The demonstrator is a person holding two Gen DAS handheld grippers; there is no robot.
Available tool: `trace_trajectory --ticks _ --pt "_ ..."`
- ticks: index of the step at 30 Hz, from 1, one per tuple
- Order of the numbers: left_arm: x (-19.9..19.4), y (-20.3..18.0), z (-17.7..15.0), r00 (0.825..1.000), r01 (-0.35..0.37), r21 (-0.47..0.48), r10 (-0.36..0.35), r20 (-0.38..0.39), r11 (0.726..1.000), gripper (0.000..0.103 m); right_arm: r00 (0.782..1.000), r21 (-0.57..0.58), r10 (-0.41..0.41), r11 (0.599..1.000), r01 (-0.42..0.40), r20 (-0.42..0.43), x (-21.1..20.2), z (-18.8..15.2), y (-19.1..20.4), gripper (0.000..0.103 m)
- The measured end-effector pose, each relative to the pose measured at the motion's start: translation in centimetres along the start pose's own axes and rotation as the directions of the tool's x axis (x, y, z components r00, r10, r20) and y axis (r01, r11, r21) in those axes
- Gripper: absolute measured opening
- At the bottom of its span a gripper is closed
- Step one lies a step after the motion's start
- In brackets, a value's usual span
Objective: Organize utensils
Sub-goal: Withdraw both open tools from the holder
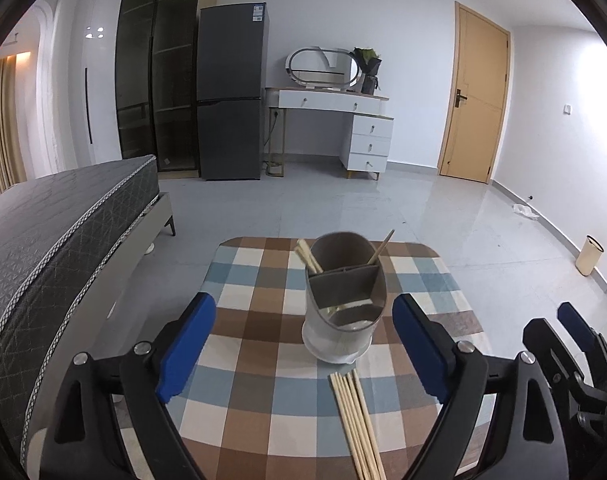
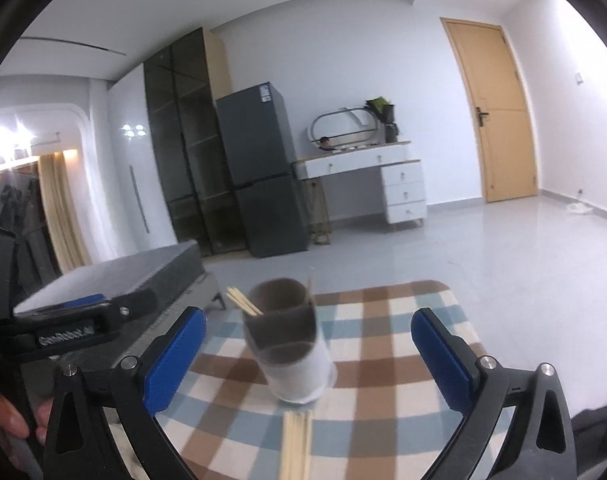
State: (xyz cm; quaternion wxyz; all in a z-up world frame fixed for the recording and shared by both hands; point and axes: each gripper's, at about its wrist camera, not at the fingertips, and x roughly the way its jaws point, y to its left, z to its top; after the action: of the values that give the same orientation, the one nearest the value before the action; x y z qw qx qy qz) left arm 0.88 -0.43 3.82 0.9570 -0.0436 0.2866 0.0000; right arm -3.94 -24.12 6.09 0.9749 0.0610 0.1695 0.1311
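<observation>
Bedroom floor surrounds my small checkered table (image 1: 263, 364). Loose chopsticks (image 1: 357, 424) lie just below and between my left claw (image 1: 303, 348) fingers, long axis pointing away from me toward the divided holder (image 1: 343, 312) straight ahead. My right claw (image 2: 307, 360) hovers similarly. Both claws gape wide, holding nothing.

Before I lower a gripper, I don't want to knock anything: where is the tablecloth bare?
Bare checks lie left of the utensil holder, out to the tablecloth edge beside the bed, and right of it too. Crowded: the middle, where loose chopsticks lie just in front of the holder.
</observation>
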Motion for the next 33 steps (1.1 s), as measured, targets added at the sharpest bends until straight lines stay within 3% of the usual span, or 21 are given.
trace_trajectory --ticks 5,8,17,24,27,33 --pt "0.8 -0.1 -1.7 0.999 -0.035 0.0 0.035 -0.003 0.999 0.087 0.999 0.009 -0.01 1.0 0.011 -0.052 0.4 -1.6 -1.3 0.103" --pt "2.1 -0.2 -2.6 0.998 -0.035 0.006 0.035 -0.055 0.999 0.087 0.995 0.019 -0.012 1.0 0.014 -0.1 1.1 -2.4 -1.7 0.103" --pt "5.7 0.1 -5.2 0.984 -0.046 -0.003 0.045 -0.171 0.999 0.087 0.952 0.057 -0.032 0.997 0.052 -0.305 3.9 -5.1 -2.3 0.103" --pt "8.6 1.4 -7.1 0.963 -0.056 -0.026 0.047 -0.266 0.998 0.087 0.888 0.087 -0.06 0.99 0.112 -0.457 7.1 -7.2 -3.1 0.103" --pt "9.3 2.3 -7.4 0.957 -0.075 -0.059 0.055 -0.284 0.995 0.087 0.859 0.056 -0.068 0.992 0.111 -0.507 8.7 -8.3 -2.7 0.1" --pt "11.4 4.6 -7.5 0.936 -0.111 -0.145 0.055 -0.349 0.983 0.087 0.823 -0.065 -0.126 0.992 0.108 -0.554 11.9 -9.5 -1.5 0.097"
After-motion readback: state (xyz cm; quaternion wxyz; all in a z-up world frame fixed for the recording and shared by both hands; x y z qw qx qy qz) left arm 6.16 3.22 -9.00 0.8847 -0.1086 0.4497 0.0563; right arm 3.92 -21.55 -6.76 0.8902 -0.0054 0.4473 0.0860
